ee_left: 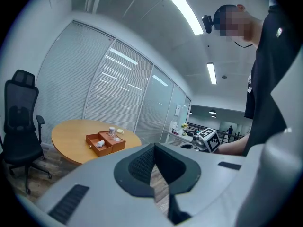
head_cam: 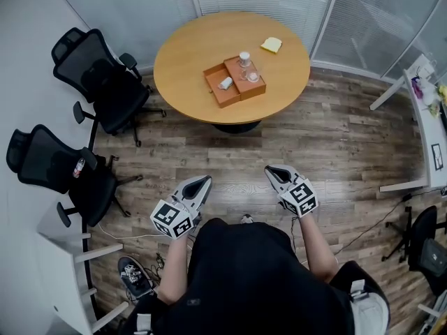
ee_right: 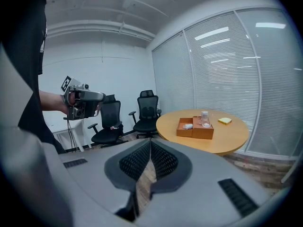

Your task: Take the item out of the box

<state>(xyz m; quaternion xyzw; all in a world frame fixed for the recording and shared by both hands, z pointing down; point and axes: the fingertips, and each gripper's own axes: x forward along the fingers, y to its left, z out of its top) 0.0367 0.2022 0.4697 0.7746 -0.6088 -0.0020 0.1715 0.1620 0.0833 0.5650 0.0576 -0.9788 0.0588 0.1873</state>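
An open orange box [head_cam: 235, 81] lies on the round wooden table [head_cam: 188, 54], far ahead of me. A small white item [head_cam: 225, 83] rests in its left half, and a clear jar [head_cam: 244, 58] stands on its right half. The box [ee_left: 105, 142] and the white item [ee_left: 100, 144] show small in the left gripper view. In the right gripper view I see the box [ee_right: 195, 128] and jar [ee_right: 205, 118] again. My left gripper [head_cam: 201, 183] and right gripper [head_cam: 275, 172] hang at waist height over the floor, both shut and empty, well short of the table.
A yellow pad [head_cam: 272, 45] lies on the table behind the box. Two black office chairs [head_cam: 108, 82] [head_cam: 59, 169] stand at the left. A white desk [head_cam: 426, 128] runs along the right wall and a white shelf [head_cam: 70, 257] sits at the lower left. Blinds cover the glass walls.
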